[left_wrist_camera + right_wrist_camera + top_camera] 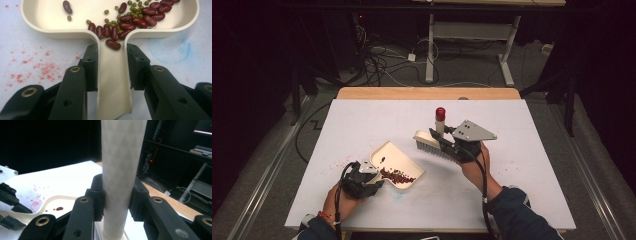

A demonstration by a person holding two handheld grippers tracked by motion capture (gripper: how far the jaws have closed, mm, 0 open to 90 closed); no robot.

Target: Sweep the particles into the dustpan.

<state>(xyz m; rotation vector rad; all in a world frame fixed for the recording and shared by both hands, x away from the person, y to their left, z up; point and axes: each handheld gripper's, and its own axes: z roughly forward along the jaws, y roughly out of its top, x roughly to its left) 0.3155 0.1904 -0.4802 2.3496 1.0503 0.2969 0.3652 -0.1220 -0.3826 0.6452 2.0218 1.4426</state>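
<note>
Overhead table view; two close gripper-mounted views.

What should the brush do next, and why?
Probably lower the brush to the table just beyond the dustpan. The right gripper holds it lifted, while the left gripper grips the dustpan's handle; beans already lie inside, but pink crumbs remain beside it.

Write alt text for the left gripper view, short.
The left gripper is shut on the handle of a cream plastic dustpan, its two black jaws pressing either side. Dark red kidney beans and small green mung beans lie piled in the pan, above a white table sheet with red specks.
</note>
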